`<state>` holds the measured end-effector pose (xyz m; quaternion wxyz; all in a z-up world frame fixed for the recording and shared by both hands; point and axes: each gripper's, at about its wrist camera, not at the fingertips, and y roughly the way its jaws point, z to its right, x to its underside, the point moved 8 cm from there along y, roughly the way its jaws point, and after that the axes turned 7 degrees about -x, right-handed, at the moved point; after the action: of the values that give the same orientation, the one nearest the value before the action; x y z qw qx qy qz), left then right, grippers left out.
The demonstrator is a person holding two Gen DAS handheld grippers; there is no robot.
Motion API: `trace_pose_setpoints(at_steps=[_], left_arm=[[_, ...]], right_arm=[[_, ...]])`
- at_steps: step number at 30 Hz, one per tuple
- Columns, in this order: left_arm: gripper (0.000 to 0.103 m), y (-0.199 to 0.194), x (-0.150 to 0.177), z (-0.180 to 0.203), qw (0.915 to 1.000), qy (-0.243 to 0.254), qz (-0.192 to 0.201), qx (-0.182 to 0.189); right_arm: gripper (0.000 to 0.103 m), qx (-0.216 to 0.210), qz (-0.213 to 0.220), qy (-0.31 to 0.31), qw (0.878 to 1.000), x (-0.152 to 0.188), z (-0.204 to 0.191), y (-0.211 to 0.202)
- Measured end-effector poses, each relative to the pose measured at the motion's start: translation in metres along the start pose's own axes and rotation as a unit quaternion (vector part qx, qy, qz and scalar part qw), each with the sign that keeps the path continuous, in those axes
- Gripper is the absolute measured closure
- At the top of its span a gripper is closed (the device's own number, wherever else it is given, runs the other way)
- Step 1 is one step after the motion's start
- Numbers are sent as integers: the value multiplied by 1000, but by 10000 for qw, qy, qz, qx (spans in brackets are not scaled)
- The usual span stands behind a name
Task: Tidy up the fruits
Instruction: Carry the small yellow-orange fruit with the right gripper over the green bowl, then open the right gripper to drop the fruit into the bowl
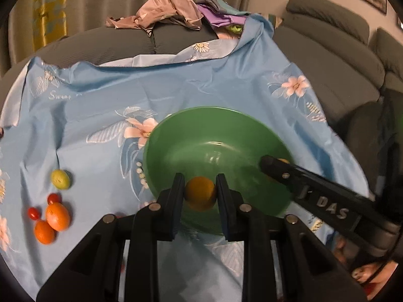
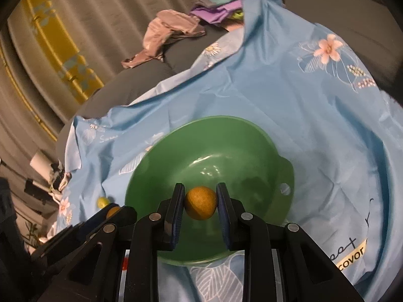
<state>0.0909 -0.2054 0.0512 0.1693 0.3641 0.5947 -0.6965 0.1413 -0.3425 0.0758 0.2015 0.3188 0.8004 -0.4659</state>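
A green bowl [image 1: 214, 136] [image 2: 206, 151] with a side handle stands on a blue flowered cloth [image 1: 176, 85]. In the left wrist view my left gripper [image 1: 200, 182] is shut on a small orange-yellow round fruit [image 1: 200, 196], held over the bowl's near rim. From the right, my right gripper [image 1: 268, 162] reaches over the bowl. The right wrist view shows that gripper [image 2: 200, 191] shut on a similar yellow-orange fruit [image 2: 200, 203] above the bowl. My left gripper [image 2: 117, 211] shows at lower left there. Two oranges [image 1: 56, 216], two cherry tomatoes [image 1: 54, 198] and a yellow-green fruit [image 1: 60, 179] lie on the cloth at the left.
The cloth covers a grey cushioned seat [image 1: 113, 47]. A heap of clothes [image 1: 173, 10] lies at its far edge, before a curtain. A grey sofa [image 1: 335, 50] runs along the right. Cluttered items [image 2: 42, 176] sit off the cloth's left edge.
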Motion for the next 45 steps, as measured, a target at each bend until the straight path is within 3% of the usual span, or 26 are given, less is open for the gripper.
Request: trace_pose_setpoints(at_steps=[12,45], left_arm=[[78,23,13,-4,9989,-189,-347,234],[78,35,18,3,9987,-105,-441,222]], right_arm=[[76,187,-129,23,9997,3,6,9],[75,618,-365,-156,9973,13,10,23]])
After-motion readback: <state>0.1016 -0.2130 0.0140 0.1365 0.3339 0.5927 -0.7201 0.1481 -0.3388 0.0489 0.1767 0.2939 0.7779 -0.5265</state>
